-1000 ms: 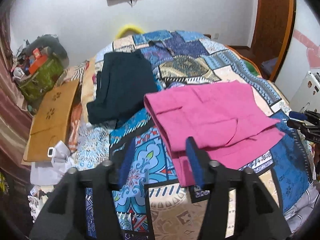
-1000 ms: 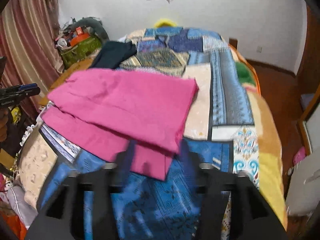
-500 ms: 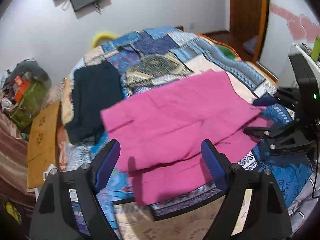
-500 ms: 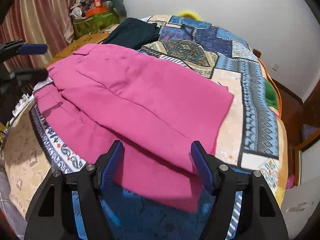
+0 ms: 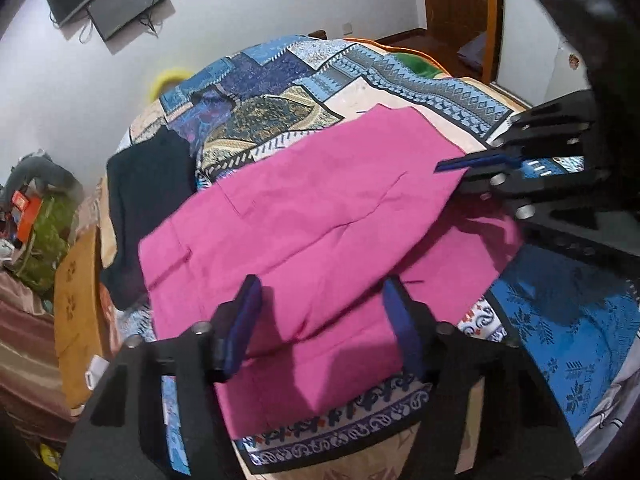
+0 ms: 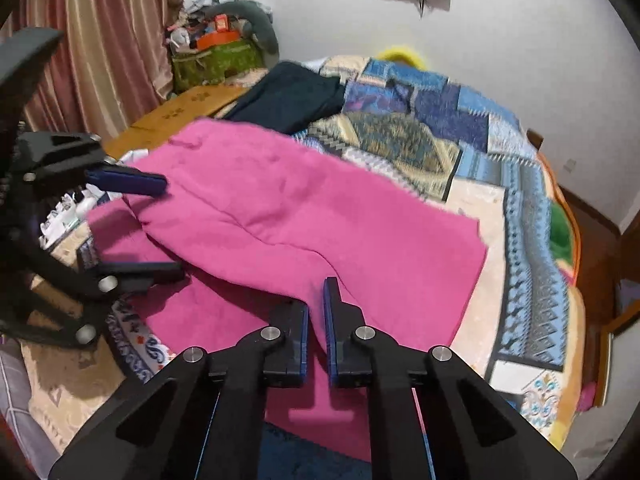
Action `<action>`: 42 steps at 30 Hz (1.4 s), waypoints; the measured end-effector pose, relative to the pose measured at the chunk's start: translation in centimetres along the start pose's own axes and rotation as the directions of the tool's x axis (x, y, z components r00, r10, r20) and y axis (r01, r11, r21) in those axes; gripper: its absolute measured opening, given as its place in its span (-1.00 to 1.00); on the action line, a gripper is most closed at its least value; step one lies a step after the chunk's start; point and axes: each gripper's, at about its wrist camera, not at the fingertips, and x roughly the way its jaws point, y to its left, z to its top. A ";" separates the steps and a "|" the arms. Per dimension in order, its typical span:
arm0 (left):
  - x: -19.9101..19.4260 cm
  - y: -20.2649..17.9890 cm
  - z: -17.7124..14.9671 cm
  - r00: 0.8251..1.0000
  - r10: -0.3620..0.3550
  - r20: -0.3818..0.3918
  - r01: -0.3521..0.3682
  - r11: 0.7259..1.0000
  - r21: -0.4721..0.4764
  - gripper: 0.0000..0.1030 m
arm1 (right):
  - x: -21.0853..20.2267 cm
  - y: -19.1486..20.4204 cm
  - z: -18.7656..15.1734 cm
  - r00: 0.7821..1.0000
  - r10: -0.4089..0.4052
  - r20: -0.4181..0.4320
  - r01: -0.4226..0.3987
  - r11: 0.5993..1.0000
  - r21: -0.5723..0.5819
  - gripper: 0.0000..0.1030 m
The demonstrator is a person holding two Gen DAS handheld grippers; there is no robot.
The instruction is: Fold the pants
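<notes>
Room: a bedroom with a white wall, a wall-mounted screen [image 5: 108, 4] and a striped curtain [image 6: 92, 40]; the bed [image 5: 420, 84] wears a patchwork cover in blues and creams.
Pants: the pink pants [image 5: 312, 224] lie across the near part of the bed, one layer already lapped over another, with a dark garment [image 5: 148, 200] just beside them toward the wall.
Right gripper: the right gripper [image 6: 316, 320] has its jaws drawn almost together on the near hem, with pink cloth showing in the narrow gap, so it looks like a pinch on the fabric.
Left gripper: the left gripper [image 5: 320, 320] hangs over the other near edge with its jaws about half apart and closing; cloth lies below them, not yet pinched.
Doing it well: I judge the left side should take both layers at the edge before any lift, and both hands should then rise evenly so the fold line stays straight.
Hard to make out: whether the right pinch holds one layer or two is not clear; the cloth under the top layer is hidden, and blur softens the far bed.
</notes>
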 end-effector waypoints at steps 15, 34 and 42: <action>-3.6 -0.4 0.6 0.995 -0.060 0.079 0.061 0.998 -0.018 -0.83 | -4.3 -0.7 -0.4 0.997 -0.004 0.082 0.001 0.999 0.035 -0.92; -3.8 -1.4 -3.5 0.987 -0.158 0.019 0.160 0.981 -0.107 -0.46 | -2.8 0.4 -5.9 0.996 0.065 -0.067 -0.056 0.990 0.132 -0.82; -5.6 0.7 -4.0 0.982 -0.187 0.037 0.191 0.959 -0.209 -0.02 | -5.0 0.0 -5.2 0.992 0.126 -0.011 -0.120 0.967 0.225 -0.46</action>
